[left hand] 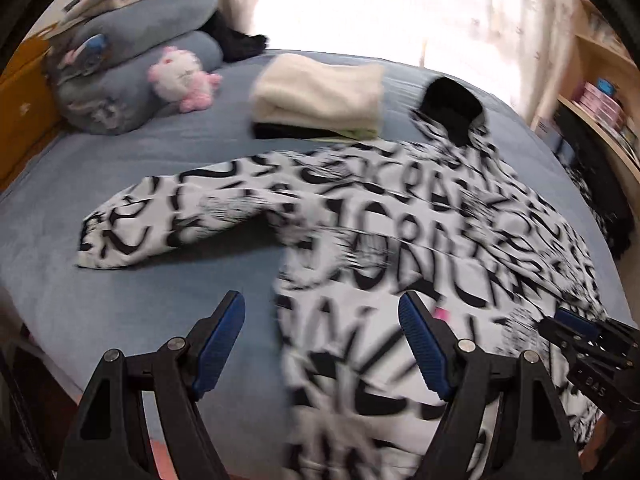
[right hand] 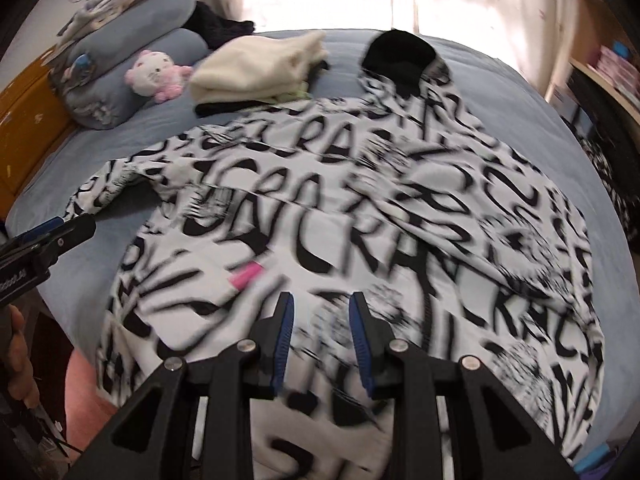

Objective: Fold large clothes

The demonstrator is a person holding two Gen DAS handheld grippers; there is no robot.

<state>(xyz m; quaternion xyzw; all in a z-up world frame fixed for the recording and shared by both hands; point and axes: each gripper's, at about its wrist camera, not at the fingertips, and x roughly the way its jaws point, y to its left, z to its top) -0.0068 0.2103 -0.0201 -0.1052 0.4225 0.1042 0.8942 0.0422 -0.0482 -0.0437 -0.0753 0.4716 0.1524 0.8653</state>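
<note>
Jaws of the left gripper (left hand: 322, 312) are spread wide and those of the right gripper (right hand: 322, 316) stand narrowly apart, nothing pinched, while the letter-print hooded jacket (right hand: 352, 200) lies spread flat on the blue bed (left hand: 132, 292), presumably laid out for folding.

Printed cloth jacket (right hand: 360, 208); matt blue bedsheet (left hand: 120, 312).

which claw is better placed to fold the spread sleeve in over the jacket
Left. The left claw is open above the jacket edge, nearest the outstretched sleeve; the right claw hangs over the jacket's middle.
</note>
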